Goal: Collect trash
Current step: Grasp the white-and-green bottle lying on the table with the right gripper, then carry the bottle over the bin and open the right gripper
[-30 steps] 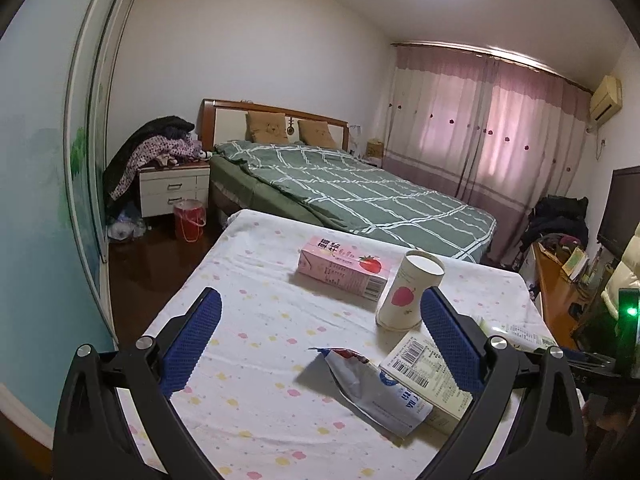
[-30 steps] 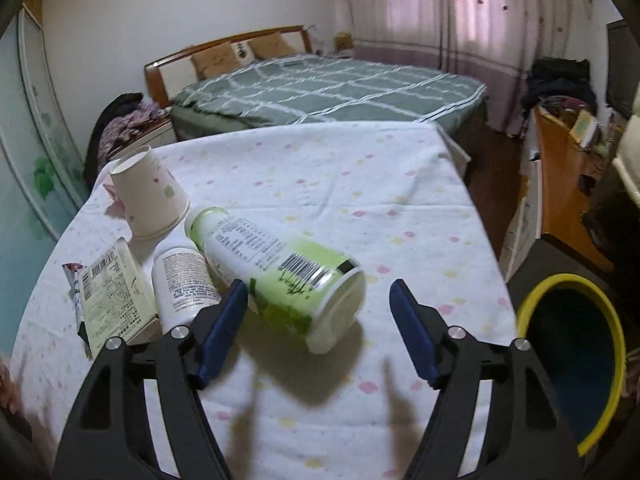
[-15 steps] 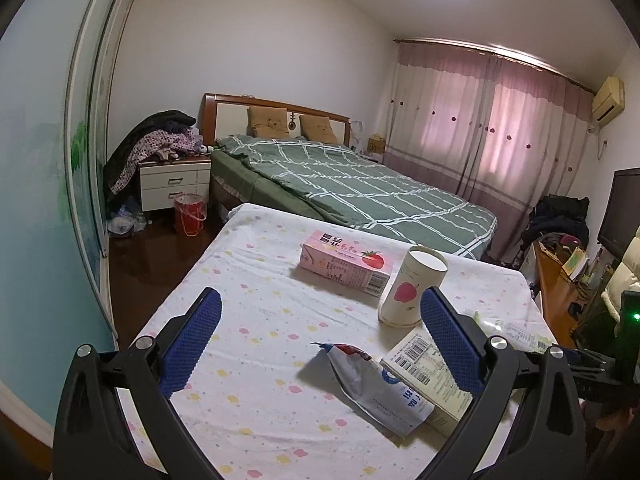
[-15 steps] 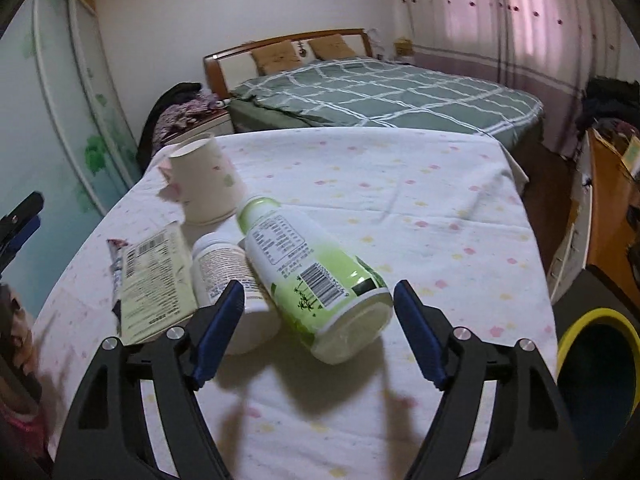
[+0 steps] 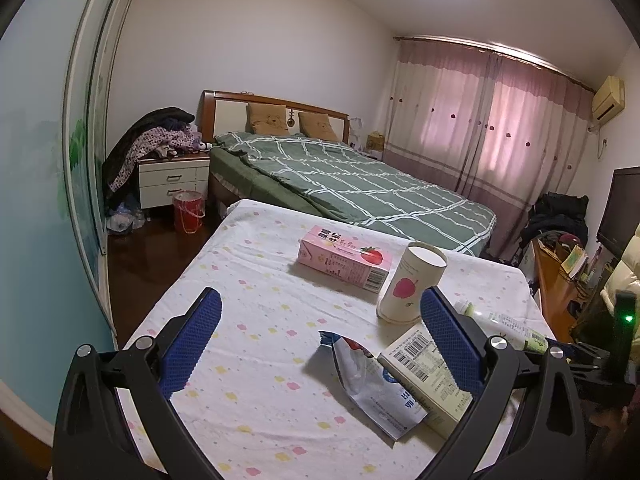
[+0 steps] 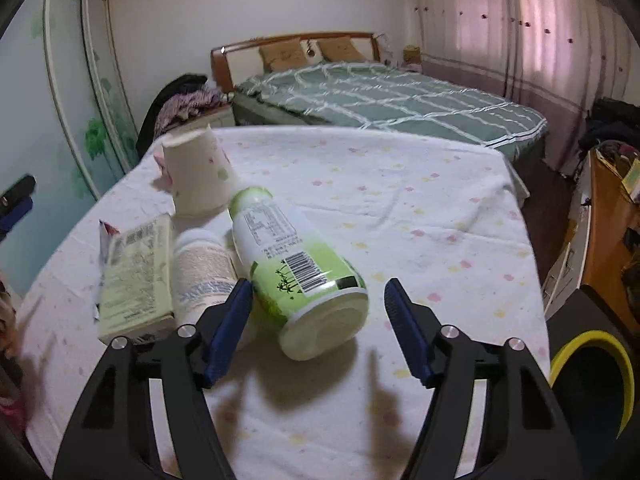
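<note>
**Right jaws closing round the green bottle**

Left wrist view: the left gripper (image 5: 320, 330) is being held wide, nothing between its pads, above the table (image 5: 248, 312). A torn pouch (image 5: 372, 384) is lying just ahead of it, tucked partly under a pale carton (image 5: 428, 372) beside the right pad. An upturned cup (image 5: 412, 284) is standing beyond them, with a pink carton (image 5: 344, 258) lying flat just behind it. The neck of the green bottle (image 5: 504, 322) is being glimpsed past the right finger.

Right wrist view: the right gripper (image 6: 318, 328) is being angled down at the green bottle (image 6: 296, 268), which is lying on its side, base toward the camera. The jaws have just been closing; the bottle's base is sitting between the pads, the left pad at or very near its side, the right pad clearly apart. A white bottle (image 6: 204, 268) is lying against the green one, the pale carton (image 6: 136, 272) beside it, the cup (image 6: 196, 172) behind. A yellow-rimmed bin (image 6: 592, 384) is standing low at the right, beside the table.
</note>
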Action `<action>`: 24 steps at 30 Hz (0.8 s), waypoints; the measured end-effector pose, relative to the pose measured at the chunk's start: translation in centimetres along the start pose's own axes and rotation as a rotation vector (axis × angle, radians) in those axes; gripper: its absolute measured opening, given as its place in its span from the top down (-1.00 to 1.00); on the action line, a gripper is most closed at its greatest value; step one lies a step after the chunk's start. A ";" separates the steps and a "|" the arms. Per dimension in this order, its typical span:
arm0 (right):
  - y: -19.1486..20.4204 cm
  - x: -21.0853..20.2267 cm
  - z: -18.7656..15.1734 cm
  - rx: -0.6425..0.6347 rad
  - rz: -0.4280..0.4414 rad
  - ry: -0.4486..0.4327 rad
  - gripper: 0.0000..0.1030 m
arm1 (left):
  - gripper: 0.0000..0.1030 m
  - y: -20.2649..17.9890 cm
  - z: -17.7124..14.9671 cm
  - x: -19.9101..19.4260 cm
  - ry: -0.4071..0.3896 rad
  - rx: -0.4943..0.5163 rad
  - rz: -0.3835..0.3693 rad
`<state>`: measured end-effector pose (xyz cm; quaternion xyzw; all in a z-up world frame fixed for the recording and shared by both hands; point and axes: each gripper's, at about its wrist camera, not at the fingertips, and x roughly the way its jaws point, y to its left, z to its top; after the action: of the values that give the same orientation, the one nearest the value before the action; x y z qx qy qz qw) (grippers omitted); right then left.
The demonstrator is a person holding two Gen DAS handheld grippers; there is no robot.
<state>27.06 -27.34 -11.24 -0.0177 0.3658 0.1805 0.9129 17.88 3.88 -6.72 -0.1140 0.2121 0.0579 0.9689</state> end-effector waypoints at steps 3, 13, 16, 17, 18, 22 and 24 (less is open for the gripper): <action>-0.3 1.0 0.6 0.017 0.048 0.023 -0.27 | -0.90 -0.1 -0.1 -0.1 -0.001 0.004 0.000; -1.1 -1.0 1.2 0.109 0.136 -0.042 -0.13 | -0.90 -0.2 -0.3 -0.1 -0.001 0.004 0.006; -1.4 -3.5 1.6 0.151 0.138 -0.123 -0.02 | -0.90 -0.3 -0.3 0.0 0.000 0.006 0.007; -1.4 -4.2 1.7 0.163 0.140 -0.142 -0.01 | -0.90 -0.4 -0.4 0.0 0.002 0.009 0.008; -1.2 -4.9 1.8 0.168 0.132 -0.161 0.01 | -0.90 -0.4 -0.4 0.0 0.003 0.012 0.009; -0.7 -6.5 1.8 0.177 0.098 -0.190 0.03 | -0.90 -0.5 -0.4 0.0 0.003 0.016 0.012; -0.6 -7.5 1.7 0.188 0.076 -0.205 0.03 | -0.90 -0.5 -0.5 0.0 0.006 0.015 0.009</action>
<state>23.37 -30.00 -5.03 0.1001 0.2862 0.1806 0.9357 17.76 3.27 -7.04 -0.1061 0.2159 0.0605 0.9687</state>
